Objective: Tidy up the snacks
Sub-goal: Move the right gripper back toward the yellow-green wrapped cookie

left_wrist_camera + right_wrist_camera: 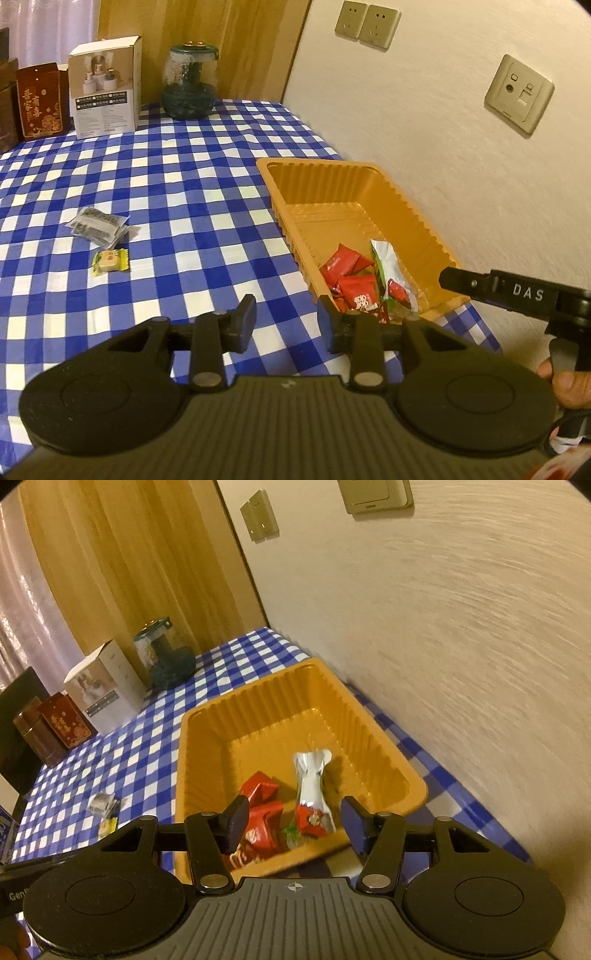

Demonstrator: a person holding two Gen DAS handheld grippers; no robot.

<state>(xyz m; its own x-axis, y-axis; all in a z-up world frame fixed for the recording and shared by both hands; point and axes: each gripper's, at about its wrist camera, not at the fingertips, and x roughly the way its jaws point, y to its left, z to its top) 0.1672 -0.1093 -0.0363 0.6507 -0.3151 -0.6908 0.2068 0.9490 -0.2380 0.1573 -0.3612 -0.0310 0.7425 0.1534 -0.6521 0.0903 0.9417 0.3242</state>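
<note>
An orange plastic tray (413, 206) (207, 746) sits on the blue checked tablecloth by the wall. It holds red snack packets (345, 264) (258, 788) and a silver and green packet (388, 266) (312, 786). A grey packet pile (99, 226) (101, 804) and a yellow-green snack (109, 261) (108, 826) lie on the cloth to the left. My left gripper (286, 319) is open and empty, above the cloth by the tray's near left corner. My right gripper (293, 825) is open and empty, above the tray's near end.
At the back of the table stand a white box (105, 88) (103, 692), a dark glass jar (189, 83) (164, 657) and red-brown boxes (38, 99) (64, 720). The wall (461, 129) runs along the tray's right side. The right gripper's body (517, 295) shows at the right.
</note>
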